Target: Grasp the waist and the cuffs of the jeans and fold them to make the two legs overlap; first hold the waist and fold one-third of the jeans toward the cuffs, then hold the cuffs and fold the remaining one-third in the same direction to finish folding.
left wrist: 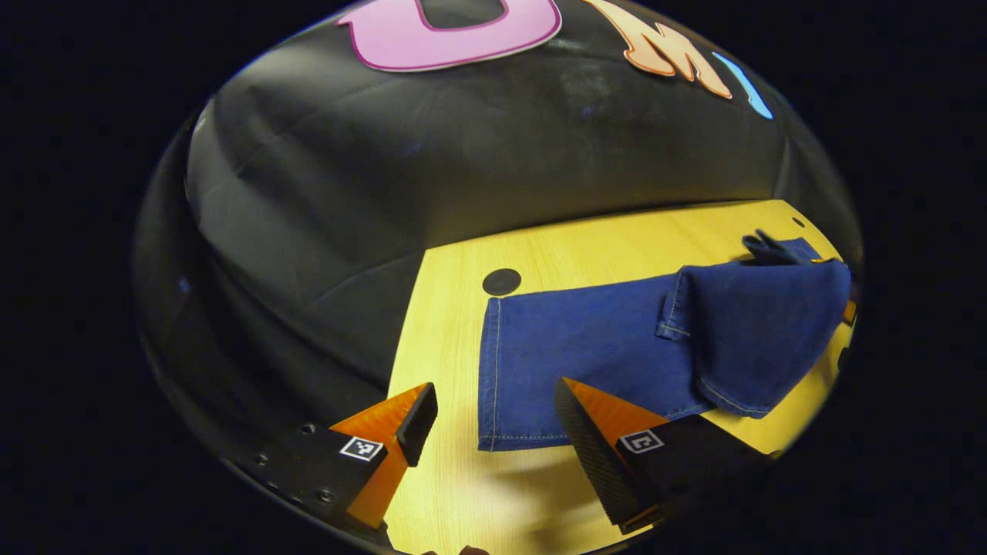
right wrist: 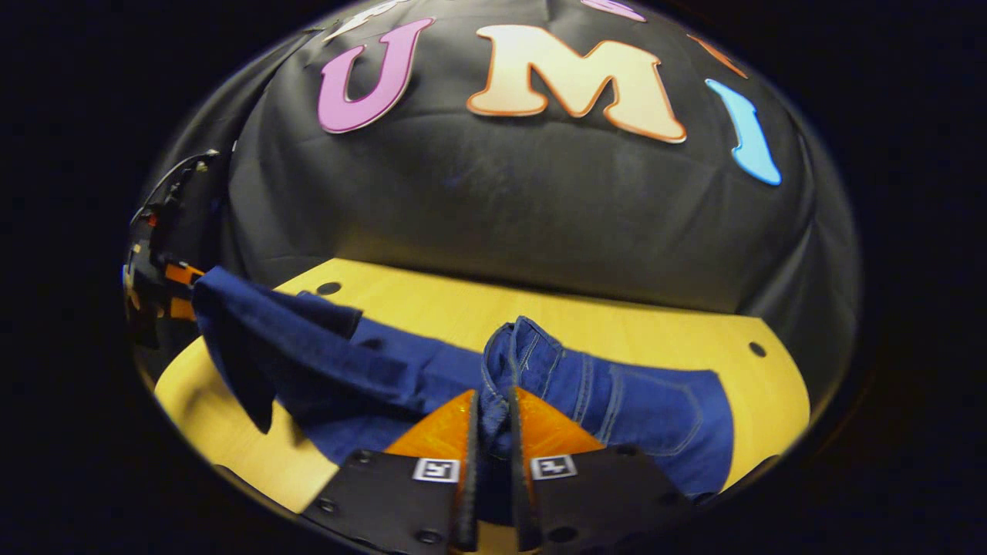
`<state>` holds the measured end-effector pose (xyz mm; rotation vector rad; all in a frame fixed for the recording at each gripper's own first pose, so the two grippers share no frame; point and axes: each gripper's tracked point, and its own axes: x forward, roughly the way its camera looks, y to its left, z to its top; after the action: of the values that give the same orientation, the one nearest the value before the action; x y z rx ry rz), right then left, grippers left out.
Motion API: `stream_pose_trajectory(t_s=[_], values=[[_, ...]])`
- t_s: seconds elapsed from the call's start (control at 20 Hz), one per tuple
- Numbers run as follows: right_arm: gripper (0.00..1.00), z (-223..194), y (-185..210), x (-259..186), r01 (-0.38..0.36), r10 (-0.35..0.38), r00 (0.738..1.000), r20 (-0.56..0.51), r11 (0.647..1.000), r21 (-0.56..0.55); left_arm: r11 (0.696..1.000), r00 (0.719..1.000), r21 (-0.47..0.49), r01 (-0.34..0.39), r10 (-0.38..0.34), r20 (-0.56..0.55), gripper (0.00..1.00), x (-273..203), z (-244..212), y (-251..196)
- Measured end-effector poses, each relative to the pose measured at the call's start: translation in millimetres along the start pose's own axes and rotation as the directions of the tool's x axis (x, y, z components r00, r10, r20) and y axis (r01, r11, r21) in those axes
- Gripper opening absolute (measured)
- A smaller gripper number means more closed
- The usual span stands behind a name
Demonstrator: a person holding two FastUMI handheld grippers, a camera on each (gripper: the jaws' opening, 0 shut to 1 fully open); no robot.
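On the yellow wooden table (left wrist: 455, 324), in the left gripper view, the jeans (left wrist: 586, 362) lie flat as a long blue band, with one end, a straight stitched edge, toward the left near a dark round hole (left wrist: 501, 281) in the table top. At the far right of this view the other end of the jeans is lifted and folded back over the band, so a loose flap (left wrist: 759, 327) hangs above the cloth; a dark object at its top corner seems to hold it, but it is too small to tell what it is. The left gripper (left wrist: 493, 420) stands wide open just above the near edge of the jeans, one finger over bare table and the other over the cloth, and neither finger presses on anything. In the right gripper view, the right gripper (right wrist: 492, 412) is closed narrowly on a bunched fold of the jeans (right wrist: 640, 401), both fingers pressing the denim between them; seams and a pocket can be seen just beside it on the right. To the left in this view another part of the jeans is raised off the table, and at the left edge a gripper with dark parts appears near it, though its state is not clear from here.
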<state>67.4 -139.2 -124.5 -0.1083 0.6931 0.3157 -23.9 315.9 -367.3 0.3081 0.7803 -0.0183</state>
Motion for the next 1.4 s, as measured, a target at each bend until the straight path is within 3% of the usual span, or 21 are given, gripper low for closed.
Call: stream_pose_trajectory(t_s=[0.1, 0.2, 0.3, 0.35, 0.45, 0.5, 0.55, 0.65, 0.75, 0.8, 0.85, 0.95, 1.05, 1.1, 1.15, 1.3, 1.35, 1.4], values=[[0.52, 32.7, -10.1, -15.9, -0.004, 0.004, 1.000, 0.014, 0.999, -0.040, 0.999, 0.999, 0.004, 0.040, -0.040, -0.032, 0.95, 11.8, -8.5, -7.3], [0.80, 42.2, -30.0, -24.9, -0.001, 0.002, 1.000, 0.011, 0.998, -0.066, 0.998, 0.997, -0.009, 0.066, -0.066, -0.040, 0.95, 19.3, -13.4, -12.0], [0.80, 52.7, -44.2, -27.8, 0.000, 0.000, 1.000, -0.002, 0.997, -0.077, 0.998, 0.997, -0.009, 0.058, -0.058, -0.041, 0.95, 28.1, -16.1, -8.2], [0.75, 62.4, -52.5, -31.6, -0.001, 0.001, 1.000, -0.001, 0.997, -0.079, 0.999, 0.998, 0.000, 0.052, -0.052, -0.046, 0.95, 32.0, -19.4, -5.2], [0.80, 58.7, -49.1, -38.5, 0.007, -0.007, 1.000, 0.005, 0.996, -0.088, 0.999, 0.997, 0.021, 0.036, -0.035, -0.067, 0.95, 42.3, -27.9, 1.5], [0.75, 56.8, -52.2, -42.1, 0.015, -0.014, 1.000, 0.006, 0.995, -0.096, 0.999, 0.996, 0.024, 0.028, -0.025, -0.085, 0.94, 46.9, -33.1, 5.2], [0.75, 54.7, -54.4, -46.0, 0.022, -0.021, 1.000, 0.009, 0.995, -0.099, 0.999, 0.996, -0.009, 0.044, -0.045, -0.073, 1.00, 47.2, -29.7, 3.5], [0.76, 56.9, -61.6, -47.2, 0.036, -0.035, 0.999, 0.014, 0.995, -0.091, 0.988, 0.991, -0.133, 0.075, -0.089, -0.103, 0.95, 49.4, -34.4, 0.7], [0.80, 57.8, -71.7, -50.3, 0.051, -0.050, 0.999, 0.016, 0.996, -0.073, 0.949, 0.988, -0.298, 0.099, -0.131, -0.087, 0.91, 47.5, -31.7, 0.1], [0.75, 59.2, -76.8, -50.7, 0.060, -0.059, 0.998, 0.017, 0.996, -0.067, 0.941, 0.988, -0.319, 0.113, -0.141, -0.067, 0.92, 46.1, -28.2, -0.5], [0.80, 57.9, -82.1, -51.6, 0.067, -0.066, 0.998, 0.015, 0.996, -0.058, 0.947, 0.986, -0.303, 0.109, -0.143, -0.090, 0.89, 42.5, -32.7, 3.2], [0.75, 54.5, -91.9, -52.6, 0.080, -0.080, 0.997, 0.004, 0.996, -0.040, 0.972, 0.984, -0.209, 0.109, -0.135, -0.115, 0.57, 41.6, -33.5, 7.2], [0.80, 53.2, -103.1, -56.6, 0.100, -0.101, 0.995, -0.002, 0.994, -0.039, 0.980, 0.982, -0.179, 0.089, -0.117, -0.149, 0.24, 41.7, -33.0, 1.1], [0.80, 54.3, -107.3, -58.6, 0.107, -0.107, 0.994, 0.001, 0.993, -0.042, 0.983, 0.983, -0.172, 0.068, -0.096, -0.159, 0.17, 42.6, -32.9, -1.3], [0.80, 55.9, -110.5, -62.2, 0.108, -0.108, 0.994, 0.005, 0.993, -0.042, 0.984, 0.983, -0.166, 0.057, -0.084, -0.165, 0.02, 42.2, -32.1, -2.7], [0.80, 66.2, -119.2, -74.0, 0.110, -0.109, 0.994, 0.031, 0.992, -0.055, 0.972, 0.976, -0.206, 0.113, -0.147, -0.160, 0.00, 35.8, -23.5, -16.8], [0.75, 69.7, -122.7, -79.0, 0.110, -0.107, 0.993, 0.040, 0.992, -0.061, 0.969, 0.978, -0.214, 0.127, -0.158, -0.139, 0.00, 32.9, -15.1, -22.8], [0.80, 73.7, -126.4, -84.7, 0.111, -0.108, 0.993, 0.051, 0.992, -0.065, 0.964, 0.979, -0.225, 0.140, -0.168, -0.112, 0.00, 28.9, -3.9, -26.7]])
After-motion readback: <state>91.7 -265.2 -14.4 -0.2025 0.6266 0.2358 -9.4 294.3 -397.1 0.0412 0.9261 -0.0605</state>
